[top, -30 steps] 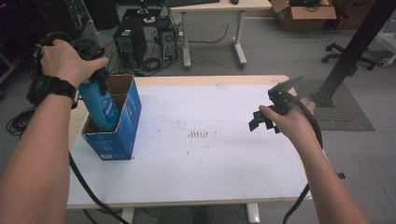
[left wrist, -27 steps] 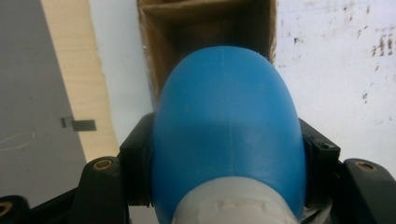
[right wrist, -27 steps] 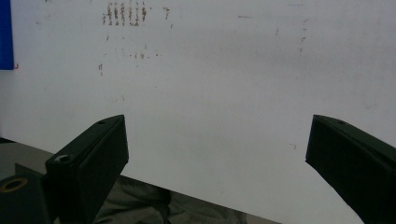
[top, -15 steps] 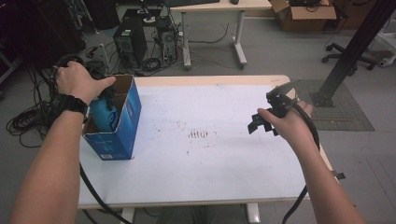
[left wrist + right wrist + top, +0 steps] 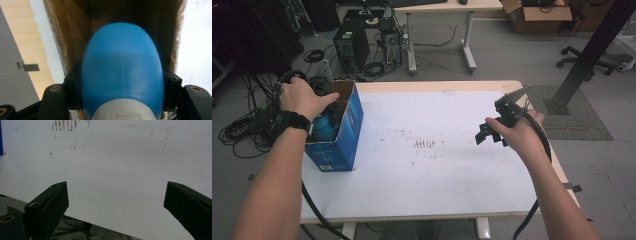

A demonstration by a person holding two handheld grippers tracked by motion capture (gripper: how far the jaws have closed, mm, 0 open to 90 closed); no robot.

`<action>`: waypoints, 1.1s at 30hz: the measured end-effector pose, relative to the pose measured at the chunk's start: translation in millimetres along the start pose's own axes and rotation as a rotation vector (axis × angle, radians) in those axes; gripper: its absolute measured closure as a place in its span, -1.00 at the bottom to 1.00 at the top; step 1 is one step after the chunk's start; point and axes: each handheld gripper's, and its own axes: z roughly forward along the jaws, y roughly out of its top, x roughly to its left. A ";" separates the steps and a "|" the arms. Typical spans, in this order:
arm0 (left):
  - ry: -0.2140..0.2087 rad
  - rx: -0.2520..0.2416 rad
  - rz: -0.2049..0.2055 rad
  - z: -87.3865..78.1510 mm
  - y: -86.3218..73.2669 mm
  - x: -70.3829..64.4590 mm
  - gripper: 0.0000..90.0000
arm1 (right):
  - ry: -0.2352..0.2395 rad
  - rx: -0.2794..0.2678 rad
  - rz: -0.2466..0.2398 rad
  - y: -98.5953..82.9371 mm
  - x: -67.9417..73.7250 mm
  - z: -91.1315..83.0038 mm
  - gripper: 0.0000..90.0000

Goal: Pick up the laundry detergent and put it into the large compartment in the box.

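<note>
A blue bottle [image 5: 122,72] with a white cap end sits between the jaws of my left gripper [image 5: 122,85], which is shut on it. The bottle [image 5: 325,128] is down inside an open blue cardboard box [image 5: 343,140] at the left edge of the white table [image 5: 437,175]. The brown inner walls of the box [image 5: 72,37] rise around the bottle. The hand holding the left gripper covers the box's opening. My right gripper [image 5: 486,135] hovers over the table's right side. Its jaws stand wide open with nothing between them [image 5: 116,202].
Brown scuff marks [image 5: 426,144] dot the table's middle. On the floor behind stand computer towers [image 5: 348,42], tangled cables [image 5: 247,125], another desk [image 5: 442,6] and a cardboard box [image 5: 537,12]. A black post [image 5: 587,55] rises at the back right.
My left gripper has lowered the blue bottle from above the box down into it. The right gripper has barely moved.
</note>
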 end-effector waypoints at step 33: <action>0.004 0.018 0.009 25.7 6.2 -0.4 -0.18 | 0.002 0.011 0.004 -0.2 -1.0 8.4 -0.87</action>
